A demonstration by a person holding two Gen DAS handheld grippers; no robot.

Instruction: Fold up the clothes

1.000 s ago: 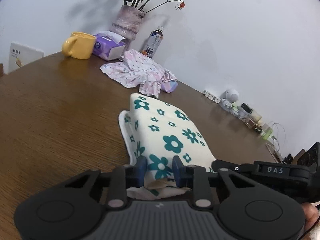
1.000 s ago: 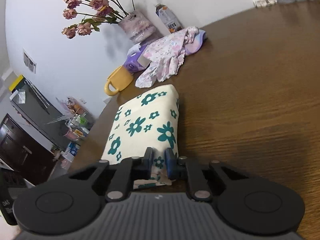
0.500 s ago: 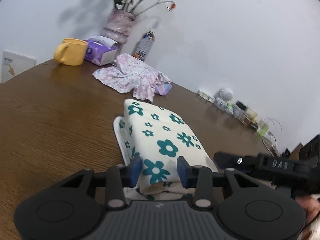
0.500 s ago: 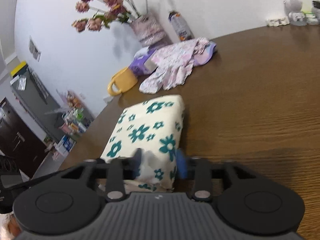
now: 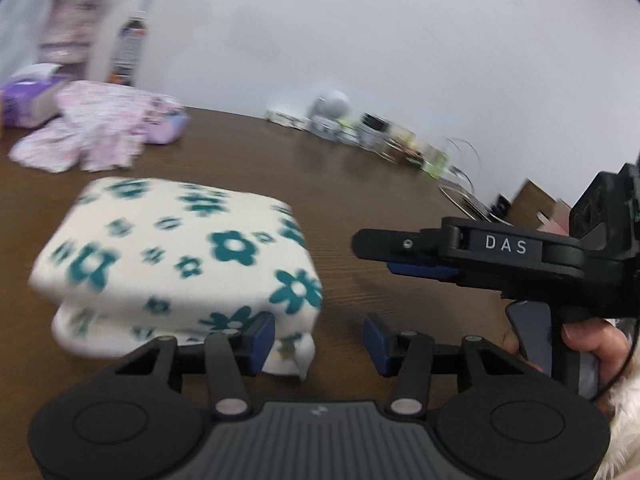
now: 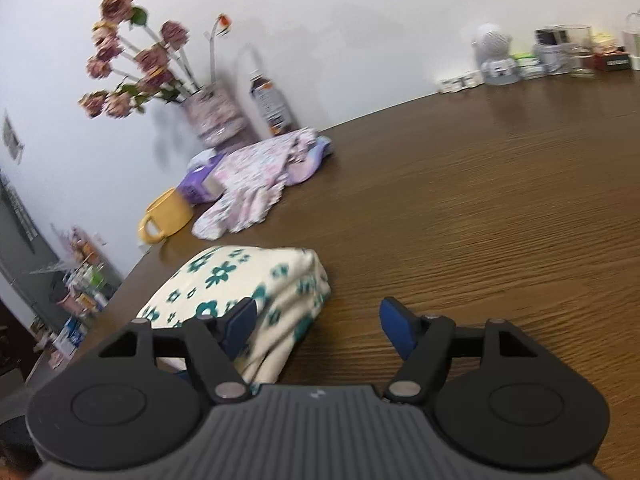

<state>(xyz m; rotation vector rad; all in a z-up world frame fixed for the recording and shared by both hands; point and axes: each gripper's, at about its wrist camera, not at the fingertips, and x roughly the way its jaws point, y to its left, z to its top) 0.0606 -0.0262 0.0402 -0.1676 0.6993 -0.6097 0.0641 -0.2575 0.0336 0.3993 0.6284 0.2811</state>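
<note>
Two grippers hang low over a brown wood-grain table, both with jaws opening and nothing pinched between the blue pads.

Far left in the right wrist view, a yellow mug sits near the table edge; what it contains cannot be seen. Just beside it is a purple tissue box with a white tissue poking out, and behind that a mottled pink vase full of dusty-pink roses. A labelled bottle stands next to the vase. A crumpled pale floral garment sprawls in front of them, frilly at its edges.

Nearer, the folded cloth rests on the table as a plump, soft block, cream with teal flowers, its layers stacked. The left gripper is released, its left pad just at the cloth's near corner, the gap over bare wood. The right gripper is likewise let go, its left pad against the cloth's side.

Far right, small jars and a white round gadget line the wall.
</note>
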